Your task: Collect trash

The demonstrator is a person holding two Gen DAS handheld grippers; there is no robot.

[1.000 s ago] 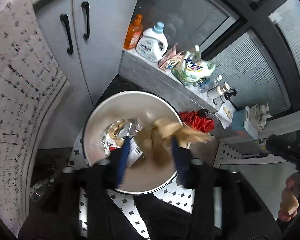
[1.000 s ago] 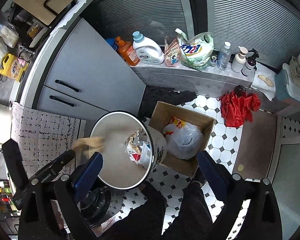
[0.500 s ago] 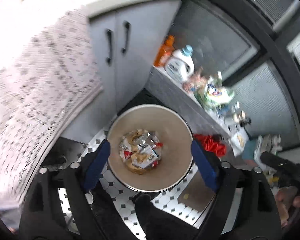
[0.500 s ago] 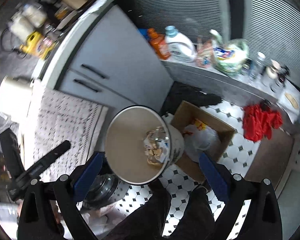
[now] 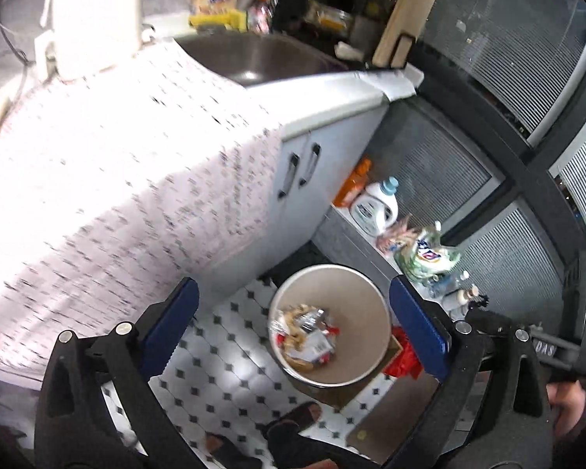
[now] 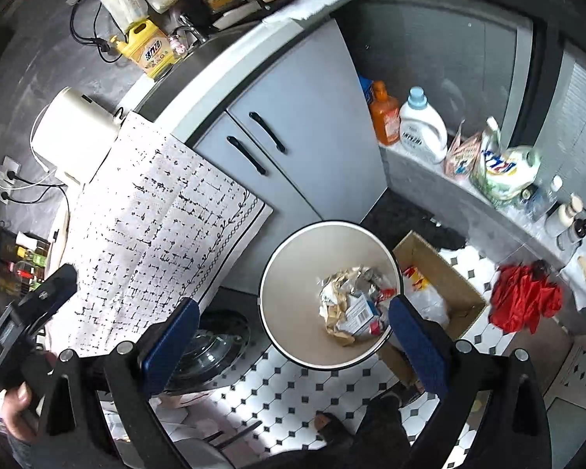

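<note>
the black-and-white tiled floor (image 6: 293,387) spreads under everything, and the round cream-lined trash bin (image 6: 289,308) stands on it as the landmark. behind and to the left of the bin rises the grey cabinet with two black handles (image 6: 304,133), its counter (image 5: 332,105) draped with a white cloth printed in black grid marks (image 6: 156,226), which hangs down left of the bin. behind and to the right of the bin runs a low grey ledge (image 6: 429,183) carrying an orange bottle (image 6: 385,117), a white detergent jug with a pale blue cap (image 6: 422,129) and a green-and-white refill pouch (image 6: 504,168). touching the bin's right side is an open brown cardboard box (image 6: 465,285) holding a white plastic bag (image 6: 426,301), and farther right of the bin a crumpled red cloth (image 6: 523,301) lies on the floor. inside the bin, on its bottom, sits the heap of crumpled wrappers and paper trash (image 6: 351,305). the left claw (image 5: 293,336) hangs above the bin with its blue-padded fingers (image 5: 168,324) spread wide and nothing between them; the right claw (image 6: 293,342) is likewise over the bin, fully spread and holding nothing.
</note>
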